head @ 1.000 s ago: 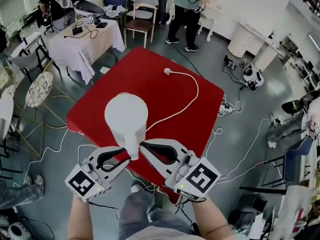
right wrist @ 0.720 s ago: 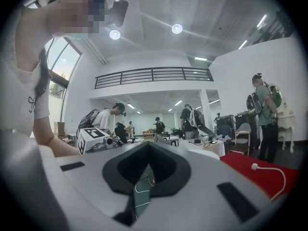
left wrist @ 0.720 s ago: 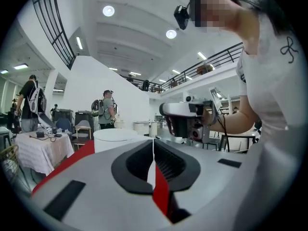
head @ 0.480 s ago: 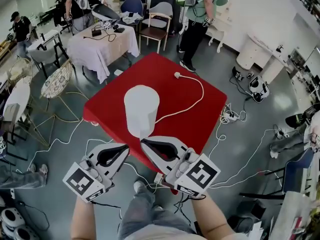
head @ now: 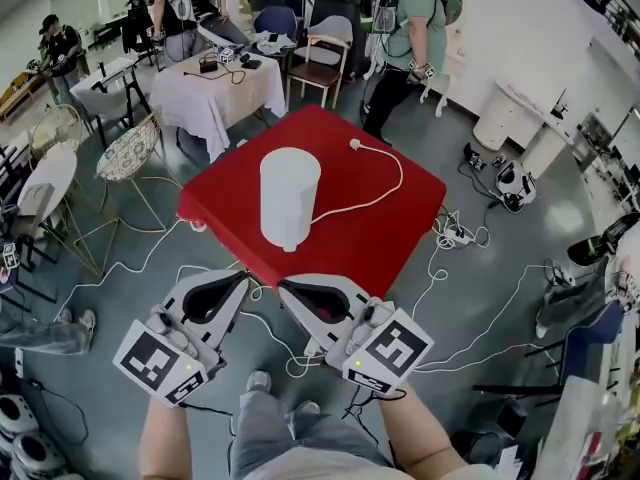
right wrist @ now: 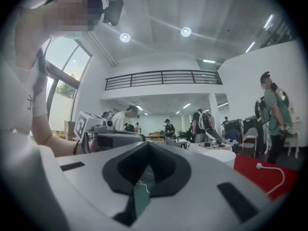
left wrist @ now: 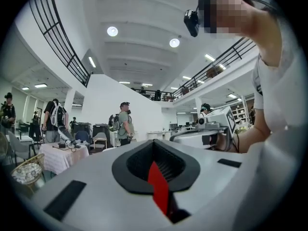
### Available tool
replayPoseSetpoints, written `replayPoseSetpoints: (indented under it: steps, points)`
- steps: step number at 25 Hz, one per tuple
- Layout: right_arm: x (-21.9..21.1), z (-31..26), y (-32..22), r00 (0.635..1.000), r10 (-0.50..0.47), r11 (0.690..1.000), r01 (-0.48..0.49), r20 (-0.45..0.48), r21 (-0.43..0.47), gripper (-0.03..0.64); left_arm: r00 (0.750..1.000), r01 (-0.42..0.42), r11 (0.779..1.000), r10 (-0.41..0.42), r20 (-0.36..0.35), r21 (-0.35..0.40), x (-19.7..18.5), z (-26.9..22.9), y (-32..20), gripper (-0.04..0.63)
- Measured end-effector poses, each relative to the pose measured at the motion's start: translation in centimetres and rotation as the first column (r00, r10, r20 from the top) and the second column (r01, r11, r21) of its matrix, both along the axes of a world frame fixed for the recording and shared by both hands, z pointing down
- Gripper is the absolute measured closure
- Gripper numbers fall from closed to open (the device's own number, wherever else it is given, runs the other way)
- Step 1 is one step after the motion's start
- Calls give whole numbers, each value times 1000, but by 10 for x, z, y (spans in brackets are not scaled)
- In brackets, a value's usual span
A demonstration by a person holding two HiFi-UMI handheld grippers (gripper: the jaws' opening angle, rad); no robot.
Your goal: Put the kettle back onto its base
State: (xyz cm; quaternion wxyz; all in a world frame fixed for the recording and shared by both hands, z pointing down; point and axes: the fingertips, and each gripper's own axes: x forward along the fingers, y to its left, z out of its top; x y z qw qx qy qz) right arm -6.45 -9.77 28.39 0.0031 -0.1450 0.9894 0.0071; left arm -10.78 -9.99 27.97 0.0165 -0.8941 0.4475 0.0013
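Standing upright on red table (head: 385, 238): white kettle (head: 289, 196), cord (head: 388, 190) trailing from its foot. Left gripper (head: 243, 280) and right gripper (head: 284, 288) off the near edge, jaws together, nothing held.

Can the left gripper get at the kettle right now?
Probably not as is: the left gripper is shut and held short of the table, apart from the kettle. Nothing blocks the way.
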Motion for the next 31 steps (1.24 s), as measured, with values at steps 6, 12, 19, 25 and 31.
replayPoseSetpoints:
  steps: [6,12,19,25,31]
  points:
    - [-12,-5,22,1000,13,999,-13,-3,33,611,999,-42,999,42,-1,3,4,-5,23,586]
    - [-34,-9,37,998,67,997,-67,14,37,611,993,-111,994,112,26,-9,-2,-1,41,586]
    - [-63,-11,67,987,159,987,-160,33,30,611,982,-189,982,189,31,-16,-32,-10,73,586]
    - [-81,-5,93,970,243,970,-244,26,27,611,965,-263,965,263,13,-26,-54,-4,97,586]
    - [-99,-6,132,959,280,959,-281,29,37,611,958,-286,958,286,11,-27,-74,-3,132,586]
